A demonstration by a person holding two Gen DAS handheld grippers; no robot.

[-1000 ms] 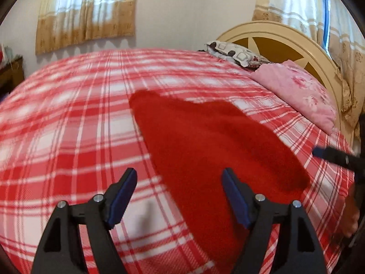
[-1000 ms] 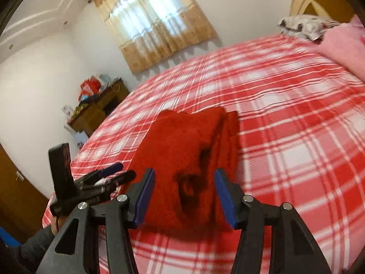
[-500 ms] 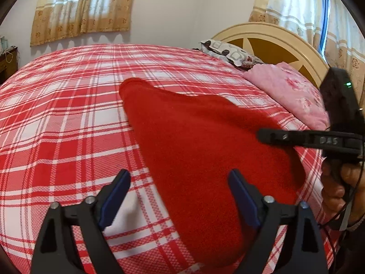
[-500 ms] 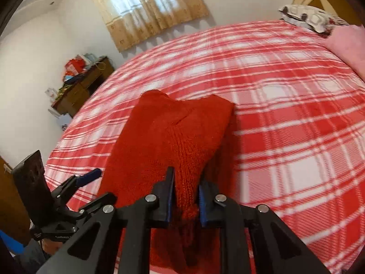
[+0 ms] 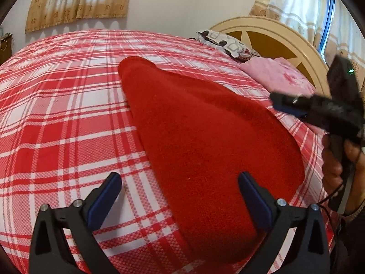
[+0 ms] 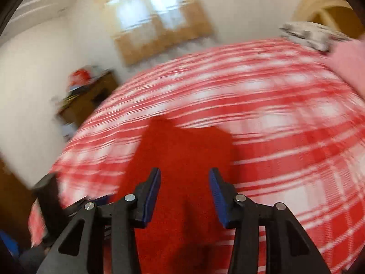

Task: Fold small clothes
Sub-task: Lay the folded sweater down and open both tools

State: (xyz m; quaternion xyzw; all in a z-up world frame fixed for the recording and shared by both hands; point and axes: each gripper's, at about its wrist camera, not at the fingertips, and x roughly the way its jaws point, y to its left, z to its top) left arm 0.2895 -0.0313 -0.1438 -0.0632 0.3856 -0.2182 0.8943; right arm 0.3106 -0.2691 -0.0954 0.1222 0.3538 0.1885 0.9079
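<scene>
- Plain solid-red fuzzy knit garment; no pattern.
- Red-and-white plaid bedspread, fine checked weave within the bands.
- Pink pillow, faint darker pink floral print.
- White pillow, grey squares and dark red marks.
- Cream headboard, mustard-brown panels.
- Beige-and-white curtains, tan lower band.
- Black gripper fingers, blue pads.

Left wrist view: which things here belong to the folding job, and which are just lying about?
Belongs to the job:
red knit garment, lying on the plaid bedspread
left gripper, jaws opening, nothing gripped
right gripper, jaws opening above the garment

Just lying about:
pink pillow
patterned pillow
headboard
curtains
</scene>
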